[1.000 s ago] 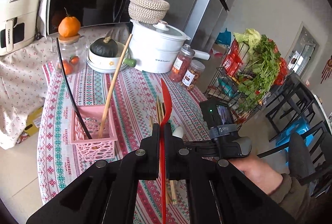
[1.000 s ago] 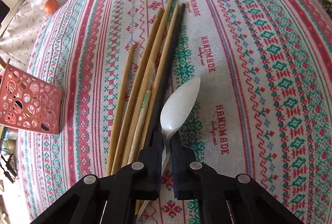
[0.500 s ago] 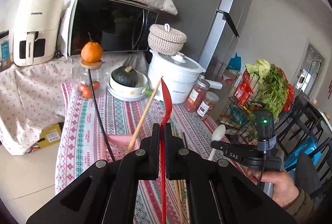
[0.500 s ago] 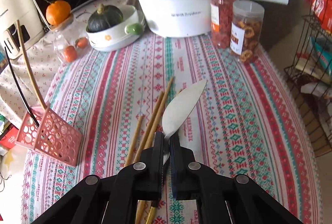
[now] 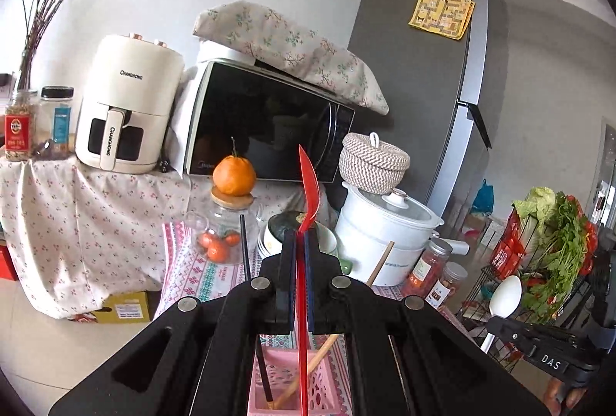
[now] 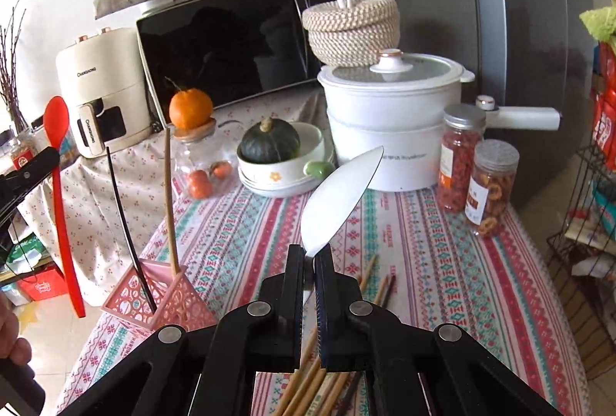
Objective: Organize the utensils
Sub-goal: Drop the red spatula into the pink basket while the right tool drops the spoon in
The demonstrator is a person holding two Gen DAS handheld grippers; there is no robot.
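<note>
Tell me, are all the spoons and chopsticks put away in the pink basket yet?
Not yet. Done: one black chopstick and one wooden chopstick already stand in the pink basket. In hand: the left gripper has its jaws shut on the red spoon, and the right gripper has its jaws shut on the white spoon. Left: several chopsticks lie on the tablecloth.

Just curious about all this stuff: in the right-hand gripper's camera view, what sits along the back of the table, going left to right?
Cream air fryer → orange on a glass jar → dark green squash in a white bowl → white lidded pot → silver-lidded jar of red bits → jar of ring snacks.
</note>
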